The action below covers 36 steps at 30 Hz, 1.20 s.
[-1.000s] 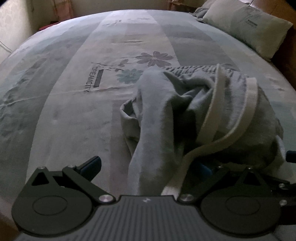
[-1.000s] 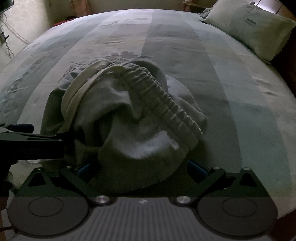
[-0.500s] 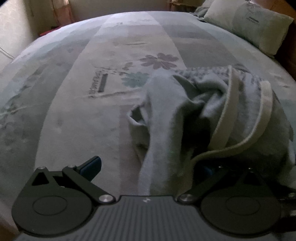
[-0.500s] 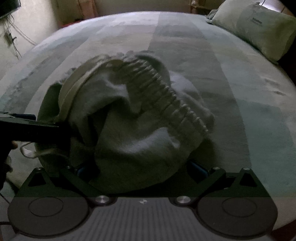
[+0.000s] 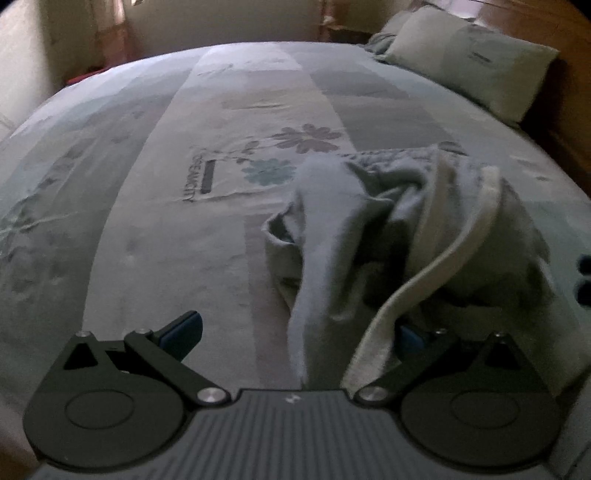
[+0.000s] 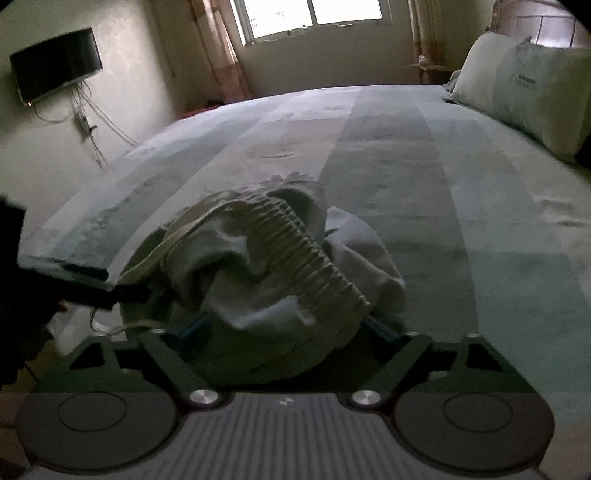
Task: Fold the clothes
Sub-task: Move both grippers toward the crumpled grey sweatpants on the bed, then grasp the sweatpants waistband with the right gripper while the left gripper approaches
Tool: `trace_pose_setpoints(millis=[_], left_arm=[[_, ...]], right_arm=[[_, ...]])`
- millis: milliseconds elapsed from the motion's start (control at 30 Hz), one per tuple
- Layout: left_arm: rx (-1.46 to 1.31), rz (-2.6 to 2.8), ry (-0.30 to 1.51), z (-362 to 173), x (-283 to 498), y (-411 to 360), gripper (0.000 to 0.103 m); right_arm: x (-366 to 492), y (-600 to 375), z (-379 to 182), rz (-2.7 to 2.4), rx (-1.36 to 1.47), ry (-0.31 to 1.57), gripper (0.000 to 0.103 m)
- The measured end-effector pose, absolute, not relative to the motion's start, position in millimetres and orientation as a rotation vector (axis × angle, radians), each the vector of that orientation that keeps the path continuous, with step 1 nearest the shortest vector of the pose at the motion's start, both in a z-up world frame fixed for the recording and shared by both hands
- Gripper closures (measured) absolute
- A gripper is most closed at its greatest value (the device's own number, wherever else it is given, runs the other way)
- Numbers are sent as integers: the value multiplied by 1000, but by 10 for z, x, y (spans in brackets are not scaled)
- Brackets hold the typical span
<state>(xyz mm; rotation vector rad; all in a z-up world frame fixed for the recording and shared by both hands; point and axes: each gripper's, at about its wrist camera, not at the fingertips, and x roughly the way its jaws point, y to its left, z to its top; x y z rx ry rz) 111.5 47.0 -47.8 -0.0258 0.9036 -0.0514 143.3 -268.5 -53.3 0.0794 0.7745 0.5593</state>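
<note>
A crumpled grey garment (image 5: 424, 236) with a cream side stripe and a ribbed waistband (image 6: 314, 254) lies bunched on the bed. My left gripper (image 5: 295, 334) is open wide. A fold of the garment and its stripe run down between the fingers and cover the right pad. My right gripper (image 6: 286, 328) has the bulk of the garment between its fingers. Its jaws are closing in on the bundle, and the blue pads sit at the sides of the fabric. The left gripper's dark body (image 6: 92, 291) shows at the garment's left side.
The bed (image 5: 155, 229) has a striped, flower-printed cover. A pillow (image 5: 472, 62) lies at the far right by a wooden headboard. A wall TV (image 6: 55, 70) and a window (image 6: 314, 14) are beyond the bed. The bed's near edge is just below the grippers.
The right wrist view has tilted up, bringing the window and TV into sight, and its fingers have drawn inward around the bundle. The left gripper has backed away slightly, still open, with the garment further off.
</note>
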Motion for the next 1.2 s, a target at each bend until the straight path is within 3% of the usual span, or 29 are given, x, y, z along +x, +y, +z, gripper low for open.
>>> trace_pose_setpoints(millis=[200, 833, 1200], left_arm=[[-2, -144, 873, -353, 1052, 349, 1], [163, -323, 880, -290, 1373, -32, 1], [271, -581, 929, -549, 1881, -64, 1]], right_arm=[[1743, -2717, -588, 607, 61, 776, 40], [2372, -2515, -745, 841, 24, 817, 39], [2654, -2476, -819, 1005, -76, 927, 40]])
